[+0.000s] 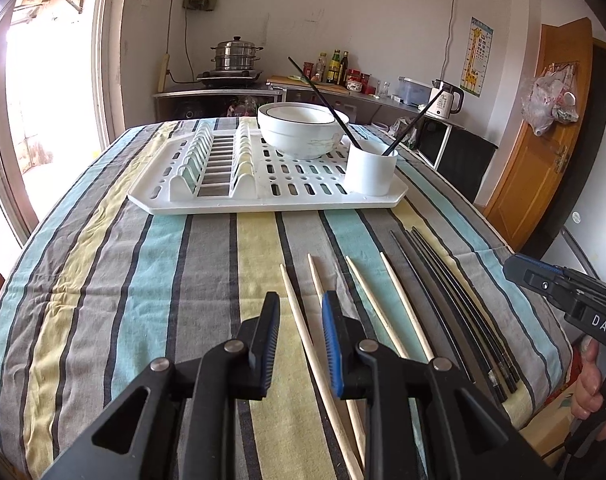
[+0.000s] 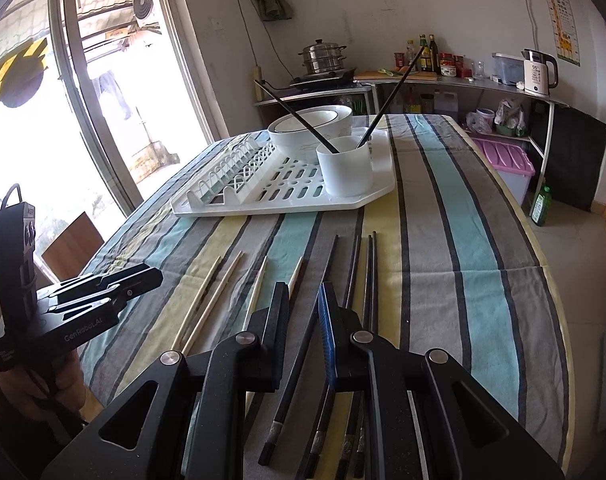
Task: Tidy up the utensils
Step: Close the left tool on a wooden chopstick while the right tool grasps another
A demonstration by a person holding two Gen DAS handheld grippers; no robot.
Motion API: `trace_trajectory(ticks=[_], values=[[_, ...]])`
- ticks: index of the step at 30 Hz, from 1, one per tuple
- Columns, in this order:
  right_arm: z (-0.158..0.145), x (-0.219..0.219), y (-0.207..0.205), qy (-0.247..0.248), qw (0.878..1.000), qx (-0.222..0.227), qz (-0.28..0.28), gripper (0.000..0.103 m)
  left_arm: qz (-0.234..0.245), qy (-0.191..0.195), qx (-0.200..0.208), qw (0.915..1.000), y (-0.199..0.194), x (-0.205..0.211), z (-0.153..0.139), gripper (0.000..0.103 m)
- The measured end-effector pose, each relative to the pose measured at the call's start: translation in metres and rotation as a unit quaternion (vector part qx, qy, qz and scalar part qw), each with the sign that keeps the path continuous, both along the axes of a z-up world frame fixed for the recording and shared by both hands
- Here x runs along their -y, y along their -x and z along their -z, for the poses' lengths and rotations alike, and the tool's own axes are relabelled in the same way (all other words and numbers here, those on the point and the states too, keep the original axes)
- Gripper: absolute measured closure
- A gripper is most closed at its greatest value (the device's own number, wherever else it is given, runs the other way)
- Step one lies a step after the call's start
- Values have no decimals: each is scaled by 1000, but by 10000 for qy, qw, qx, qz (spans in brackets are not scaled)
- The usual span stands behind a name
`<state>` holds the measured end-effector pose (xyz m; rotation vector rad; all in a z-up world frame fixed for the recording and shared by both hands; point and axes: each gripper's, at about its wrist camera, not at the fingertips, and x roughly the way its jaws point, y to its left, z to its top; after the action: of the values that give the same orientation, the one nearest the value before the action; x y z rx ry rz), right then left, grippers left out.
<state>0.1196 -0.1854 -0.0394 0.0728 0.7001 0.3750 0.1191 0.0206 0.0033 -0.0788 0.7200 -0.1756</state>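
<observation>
While I look down my left gripper (image 1: pixel 301 300), its two claws are spread a little with nothing pinched. One of the wooden chopsticks (image 1: pixel 303 328) lies on the cloth right between them, not squeezed yet. The other wooden sticks lie just beside it, toward 3 o'clock.

My right gripper (image 2: pixel 303 290) has its claws spread a little too, holding nothing. It hangs over the black chopsticks (image 2: pixel 369 276), which lie side by side on the striped tablecloth (image 2: pixel 463 240).

I think this is the picking-up step. Each claw is lined up over its own kind of stick. Next I would go lower, squeeze one stick, and lift it. The sticks are thin and lie close together, so I might grab two or push one away.

Farther off, at 12 o'clock, sits the white drying rack (image 1: pixel 207 204). At its near right corner stands the white cup (image 1: pixel 370 172), with two black sticks already leaning in it. I guess the rest go there. The bowls (image 1: pixel 301 130) sit just behind the cup, and those leaning sticks could get bumped.

Past the table I see a counter with a steamer pot (image 1: pixel 235 54) and a kettle (image 1: pixel 447 98).
</observation>
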Motion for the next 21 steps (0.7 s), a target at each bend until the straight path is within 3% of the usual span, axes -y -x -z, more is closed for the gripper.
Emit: trace_trajectory(ticks=[21], values=[[42,-58,-83,595,9937,-948,-47,88,-56,3,-877,9961,-66,-1,36,78]])
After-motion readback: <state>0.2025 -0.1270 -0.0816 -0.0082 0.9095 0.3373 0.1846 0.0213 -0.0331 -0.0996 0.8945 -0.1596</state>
